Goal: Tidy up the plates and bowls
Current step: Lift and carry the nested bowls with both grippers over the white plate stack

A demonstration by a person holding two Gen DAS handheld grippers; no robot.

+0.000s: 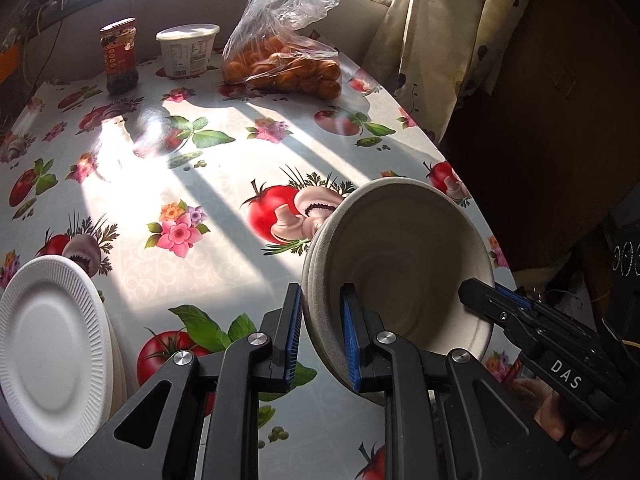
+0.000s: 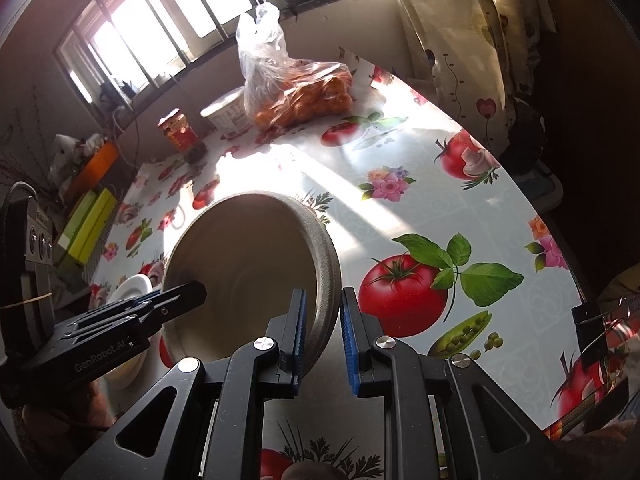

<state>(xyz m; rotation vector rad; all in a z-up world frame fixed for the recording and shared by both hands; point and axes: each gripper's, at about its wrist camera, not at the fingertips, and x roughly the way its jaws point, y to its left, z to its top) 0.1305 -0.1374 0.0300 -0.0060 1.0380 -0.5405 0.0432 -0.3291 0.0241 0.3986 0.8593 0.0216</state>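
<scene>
Paper bowls (image 1: 400, 252), nested, judged light, flimsy, crushable; rim pinched by left tongs (image 1: 320, 340) and right tongs (image 2: 324, 340), both nearly closed.

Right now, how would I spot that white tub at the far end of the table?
Look to the far end of the flowered table, under the window. Between the dark red-lidded jar and the clear bag of orange fruit stands the white tub. It is the only squat, white, lidded container there, with small print on its side.
</scene>
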